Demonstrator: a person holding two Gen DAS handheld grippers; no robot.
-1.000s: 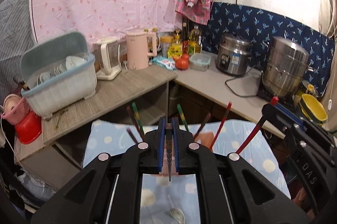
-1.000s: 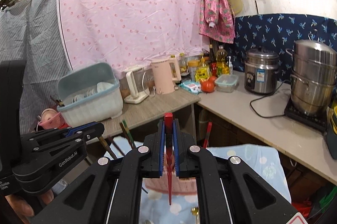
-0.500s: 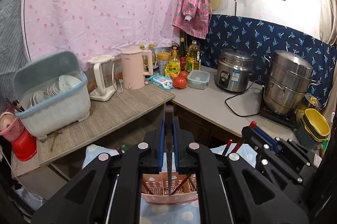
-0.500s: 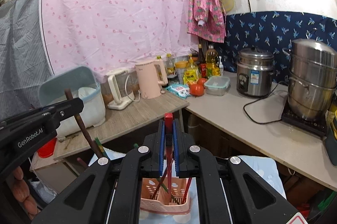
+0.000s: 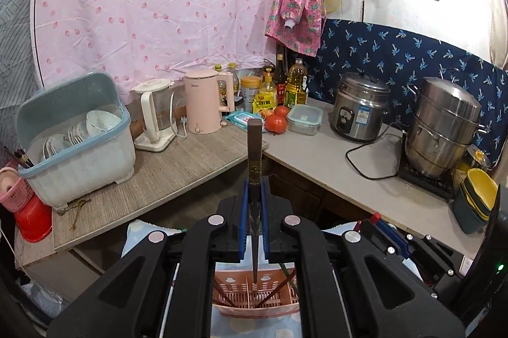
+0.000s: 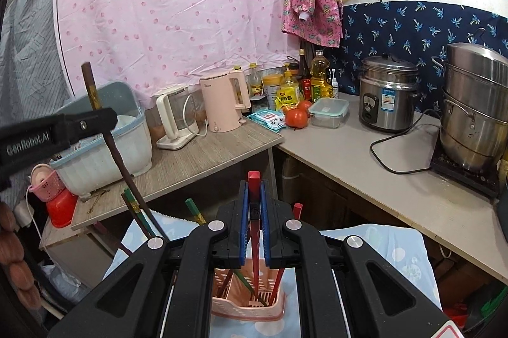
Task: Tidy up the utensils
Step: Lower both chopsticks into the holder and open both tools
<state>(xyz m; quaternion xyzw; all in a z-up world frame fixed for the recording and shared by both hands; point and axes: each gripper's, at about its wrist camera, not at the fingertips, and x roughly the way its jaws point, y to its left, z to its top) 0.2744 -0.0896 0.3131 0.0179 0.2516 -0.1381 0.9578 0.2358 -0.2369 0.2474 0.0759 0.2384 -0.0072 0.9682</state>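
Note:
In the left wrist view my left gripper [image 5: 255,190] is shut on a dark brown chopstick [image 5: 255,153] that stands upright. Its tip hangs just above a pink slotted utensil basket [image 5: 254,307]. My right gripper [image 6: 254,190] is shut on a red chopstick [image 6: 254,179], whose tip reaches down into the same basket [image 6: 222,309]. Several green, red and brown chopsticks [image 6: 193,209] lean in that basket. The right wrist view also shows the left gripper [image 6: 106,118] at the left, clamping the brown chopstick [image 6: 119,160]. Part of the right gripper [image 5: 379,222] shows low on the right of the left wrist view.
The basket stands on a blue spotted cloth [image 6: 397,246]. Behind it runs an L-shaped counter [image 5: 317,153] with a covered dish bin [image 5: 79,144], blender, pink kettle [image 5: 203,103], bottles, tomatoes, rice cooker [image 5: 360,106] and steel steamer [image 5: 444,122]. A hand [image 6: 12,255] is at the left edge.
Both grippers have shifted over the pink basket, which now lies right under their fingers. The right gripper has come lower. Each still clamps its chopstick.

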